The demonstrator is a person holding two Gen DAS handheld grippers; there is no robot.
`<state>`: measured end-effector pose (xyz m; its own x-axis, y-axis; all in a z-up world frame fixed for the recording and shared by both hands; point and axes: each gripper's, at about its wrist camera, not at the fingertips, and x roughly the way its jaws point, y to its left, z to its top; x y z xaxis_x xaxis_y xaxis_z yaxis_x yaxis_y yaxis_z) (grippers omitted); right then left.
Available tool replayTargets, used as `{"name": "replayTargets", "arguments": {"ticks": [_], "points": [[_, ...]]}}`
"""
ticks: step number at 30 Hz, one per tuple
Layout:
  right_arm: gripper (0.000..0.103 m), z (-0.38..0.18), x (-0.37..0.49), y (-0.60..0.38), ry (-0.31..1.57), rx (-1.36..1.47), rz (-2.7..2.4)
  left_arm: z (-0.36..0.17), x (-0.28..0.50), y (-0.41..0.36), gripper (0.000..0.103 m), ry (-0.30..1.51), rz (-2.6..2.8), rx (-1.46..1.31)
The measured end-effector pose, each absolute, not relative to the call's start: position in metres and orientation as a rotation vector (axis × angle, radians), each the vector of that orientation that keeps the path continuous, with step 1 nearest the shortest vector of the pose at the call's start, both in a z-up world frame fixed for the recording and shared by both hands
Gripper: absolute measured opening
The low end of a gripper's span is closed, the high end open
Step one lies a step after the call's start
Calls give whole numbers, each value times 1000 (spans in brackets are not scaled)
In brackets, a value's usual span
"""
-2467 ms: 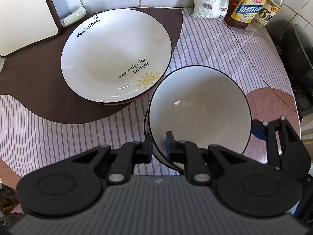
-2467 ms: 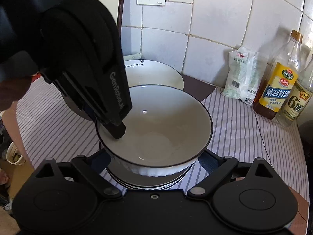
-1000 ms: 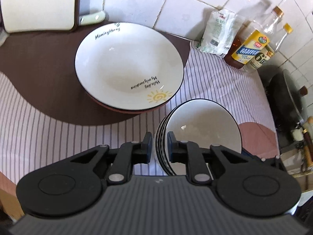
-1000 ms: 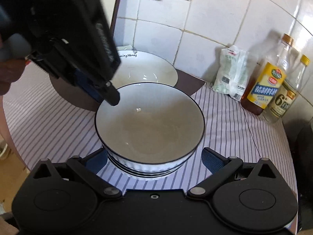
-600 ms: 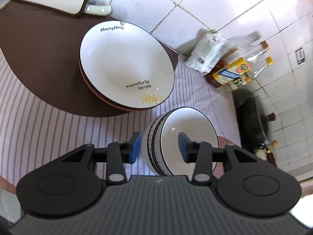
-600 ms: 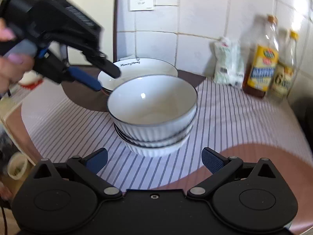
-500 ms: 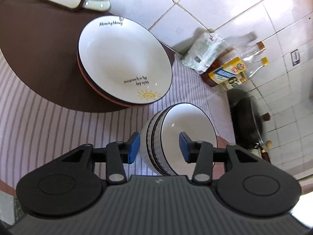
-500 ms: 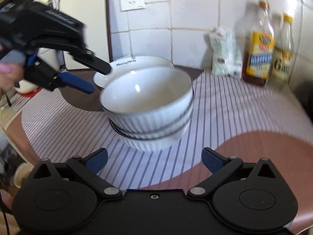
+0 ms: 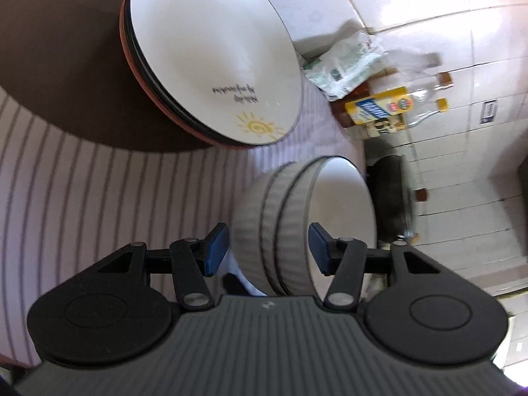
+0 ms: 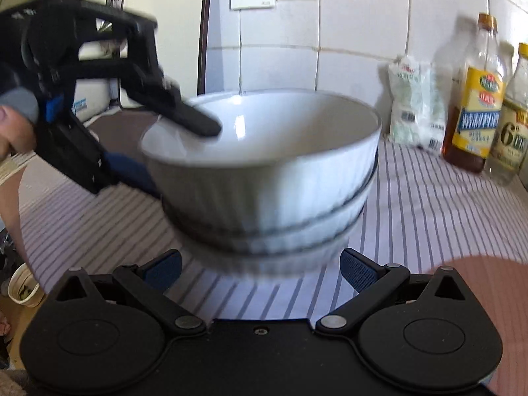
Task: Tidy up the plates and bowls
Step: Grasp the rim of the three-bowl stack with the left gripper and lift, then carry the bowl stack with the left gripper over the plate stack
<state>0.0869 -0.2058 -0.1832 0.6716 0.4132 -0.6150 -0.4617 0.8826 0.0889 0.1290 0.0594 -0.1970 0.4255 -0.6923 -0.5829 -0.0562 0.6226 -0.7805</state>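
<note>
on the left, the left gripper [image 10: 184, 151] stands wide open astride the near wall of the bowl stack [image 10: 264, 178], one finger reaching over the rim into the top bowl and the other down outside it; it grips nothing. from its own camera the left gripper's pads flank the ribbed sides with a gap on each side. the stack sits on the striped cloth [image 10: 429, 204], just beside the pile of plates [image 9: 211, 66] on the brown patch. the right gripper [image 10: 260, 269] is low in front of the stack's base, spread wide and empty, its pads apart from the bowls.

the step looks like taking hold of the nested bowls. to do it well, close on the wall squarely, with the finger well past the rim, and squeeze slowly so the bowls do not tip or slide on the cloth. keep clear of the oil bottles [image 10: 475, 99] on the right.
</note>
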Motion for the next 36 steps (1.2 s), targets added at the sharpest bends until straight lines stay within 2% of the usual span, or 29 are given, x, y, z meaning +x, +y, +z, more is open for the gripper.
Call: {"name": "replayTargets", "arguments": {"ticks": [2,5,13,26,36], "points": [[103,-183,96,-207,668,-54,495,-197,133,55,48,1080,-457,-808],[103,-183,105,-205,675,-24,516,-195,138,45,39,1079,-429,-764],[103,-188,109,-207,681,9,551,-194,137,29,35,1069,-390,-651],[103,-184,105,-207,667,-2,579,-177,125,20,35,1065,-366,-568],[103,-135,118,-196,592,-3,641,-115,121,48,35,996,-360,-547]]}}
